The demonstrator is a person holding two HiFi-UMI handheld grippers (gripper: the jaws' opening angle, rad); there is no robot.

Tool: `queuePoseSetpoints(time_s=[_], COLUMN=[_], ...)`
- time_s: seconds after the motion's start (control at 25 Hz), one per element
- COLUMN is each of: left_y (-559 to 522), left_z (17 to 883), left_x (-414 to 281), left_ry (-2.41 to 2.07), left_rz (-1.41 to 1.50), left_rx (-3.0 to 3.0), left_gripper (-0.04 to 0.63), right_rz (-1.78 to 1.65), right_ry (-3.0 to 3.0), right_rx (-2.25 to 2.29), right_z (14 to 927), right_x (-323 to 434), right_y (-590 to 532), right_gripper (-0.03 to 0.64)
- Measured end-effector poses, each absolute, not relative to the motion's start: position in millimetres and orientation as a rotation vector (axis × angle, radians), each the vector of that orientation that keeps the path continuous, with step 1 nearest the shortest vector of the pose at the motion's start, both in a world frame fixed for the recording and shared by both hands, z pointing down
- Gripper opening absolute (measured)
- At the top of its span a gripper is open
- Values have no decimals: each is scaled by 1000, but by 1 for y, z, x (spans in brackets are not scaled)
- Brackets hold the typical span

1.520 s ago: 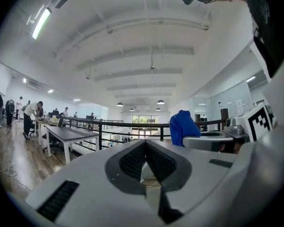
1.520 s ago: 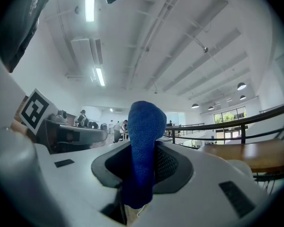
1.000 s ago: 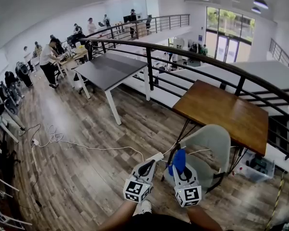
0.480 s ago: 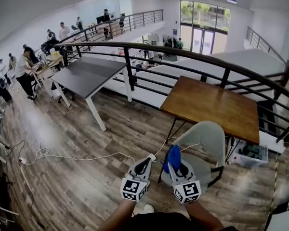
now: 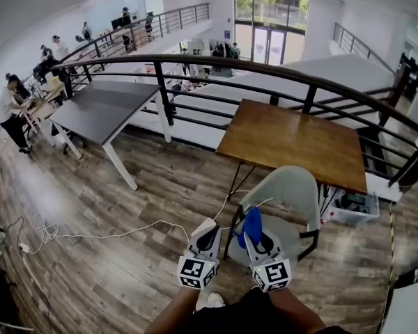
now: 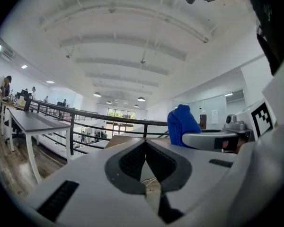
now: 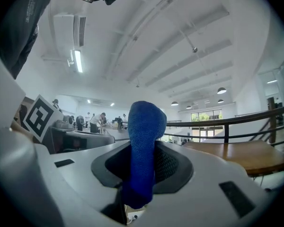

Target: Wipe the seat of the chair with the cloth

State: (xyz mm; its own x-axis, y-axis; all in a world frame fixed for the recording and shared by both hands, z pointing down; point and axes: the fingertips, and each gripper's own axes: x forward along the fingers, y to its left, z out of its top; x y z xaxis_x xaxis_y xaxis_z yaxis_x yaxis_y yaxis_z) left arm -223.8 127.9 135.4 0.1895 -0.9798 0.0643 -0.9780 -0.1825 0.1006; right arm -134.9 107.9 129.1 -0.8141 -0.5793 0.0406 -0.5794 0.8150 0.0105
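Wood-plank flooring [image 5: 125, 200] spreads below us on a mezzanine edged by a black metal railing [image 5: 265, 72]. A brown wooden counter [image 5: 292, 141] stands against that railing, and a grey counter [image 5: 101, 106] stands further left. People work at desks in the far left background. A white cable [image 5: 111, 232] trails across the floor toward the chair.

We hold both tools low in front of us, side by side and just apart. The grey chair [image 5: 292, 193] sits pulled out from the brown counter. Its backrest is toward the counter and its seat is toward us, directly ahead of the right tool [image 5: 256, 239].

The right tool is clenched on the blue cloth [image 5: 251, 223]. In the right gripper view the cloth [image 7: 143, 150] is a folded wad pinched between the two dark pads. Its rounded top stands up past the jaw tips and touches nothing else. From the head view the cloth overlaps the near edge of the seat. The cloth is raised in the tool, though, not lying on the seat.

The left tool [image 5: 207, 229] is closed and empty. In the left gripper view its tips [image 6: 145, 145] meet, with only a thin sliver of floor showing behind them, and nothing is caught there. That same view shows the cloth [image 6: 181, 124] rising from the right tool [image 6: 213, 138] beside it. A clear plastic bin [image 5: 352, 207] rests on the floor under the brown counter, right of the chair.
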Motion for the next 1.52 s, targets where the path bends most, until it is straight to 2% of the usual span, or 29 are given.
queuePoseSetpoints(time_s=[0.8,1.2,1.52], left_y=[-21,-55,-73], left_z=[159,181,236], left_x=[-163,-166,-168], left_ry=[-1896,-1862,-1722], left_rz=[138,227,333], left_rx=[2291,2263,2326], left_gripper=[6,7,7], right_rz=[161,238,346], right_ry=[-2950,-2936,-2856], right_rx=[897,938,1031], right_z=[158,174,232], right_x=[-85,-86,-101], right_y=[-34,-76,-90], right_gripper=[109,109,109])
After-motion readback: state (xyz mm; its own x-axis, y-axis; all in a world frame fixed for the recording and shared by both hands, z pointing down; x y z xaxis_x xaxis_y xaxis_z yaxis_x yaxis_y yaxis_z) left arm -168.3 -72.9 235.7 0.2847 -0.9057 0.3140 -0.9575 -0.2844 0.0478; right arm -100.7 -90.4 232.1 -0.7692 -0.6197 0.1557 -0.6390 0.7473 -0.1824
